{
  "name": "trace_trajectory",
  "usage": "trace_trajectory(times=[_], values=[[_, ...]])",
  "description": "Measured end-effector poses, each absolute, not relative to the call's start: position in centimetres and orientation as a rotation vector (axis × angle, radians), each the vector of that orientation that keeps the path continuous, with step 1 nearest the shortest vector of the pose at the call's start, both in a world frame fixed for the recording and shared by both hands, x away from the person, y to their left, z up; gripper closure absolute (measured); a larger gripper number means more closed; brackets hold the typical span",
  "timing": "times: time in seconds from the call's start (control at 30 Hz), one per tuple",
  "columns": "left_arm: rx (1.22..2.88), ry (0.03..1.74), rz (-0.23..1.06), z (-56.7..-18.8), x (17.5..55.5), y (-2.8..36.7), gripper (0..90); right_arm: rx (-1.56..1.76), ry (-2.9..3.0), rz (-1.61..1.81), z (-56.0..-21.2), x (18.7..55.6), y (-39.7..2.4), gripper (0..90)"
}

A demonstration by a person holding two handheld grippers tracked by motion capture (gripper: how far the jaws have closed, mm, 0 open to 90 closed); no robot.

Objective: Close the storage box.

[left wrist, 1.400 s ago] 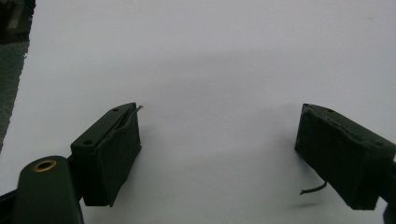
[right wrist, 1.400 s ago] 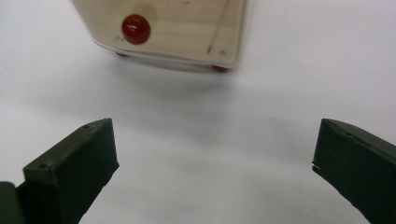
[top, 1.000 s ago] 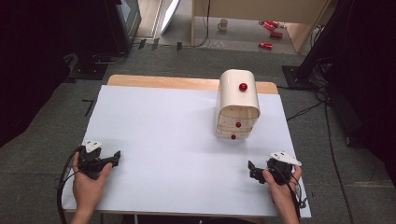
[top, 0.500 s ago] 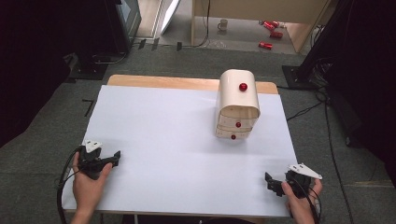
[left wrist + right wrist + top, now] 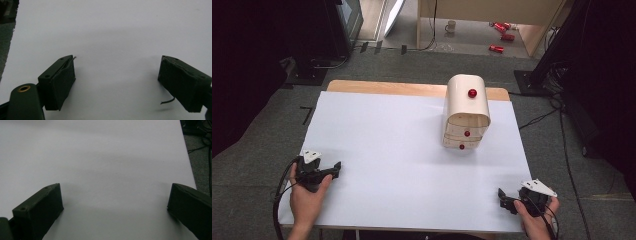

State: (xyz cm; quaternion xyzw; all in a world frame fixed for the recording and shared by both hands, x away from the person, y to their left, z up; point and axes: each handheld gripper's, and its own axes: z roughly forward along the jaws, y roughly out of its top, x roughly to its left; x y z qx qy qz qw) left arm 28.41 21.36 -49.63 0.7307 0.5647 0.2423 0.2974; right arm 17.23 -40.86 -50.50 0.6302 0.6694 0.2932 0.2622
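Resting both tools at the near corners of the white-covered table (image 5: 412, 150), probably a neutral pose. My left hand-held gripper (image 5: 332, 170) and right hand-held gripper (image 5: 504, 197) both gape wide, holding nothing. Cream round-topped wooden drawer chest with red knobs (image 5: 466, 112) sits far side, well apart, nearer my right.
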Motion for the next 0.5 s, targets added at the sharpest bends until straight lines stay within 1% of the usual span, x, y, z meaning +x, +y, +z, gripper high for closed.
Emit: trace_trajectory(times=[0.5], values=[[1.943,1.501,0.644,-49.63,28.42,21.36,14.1,1.692,1.800,0.798,-50.65,17.04,-40.79,0.0]])
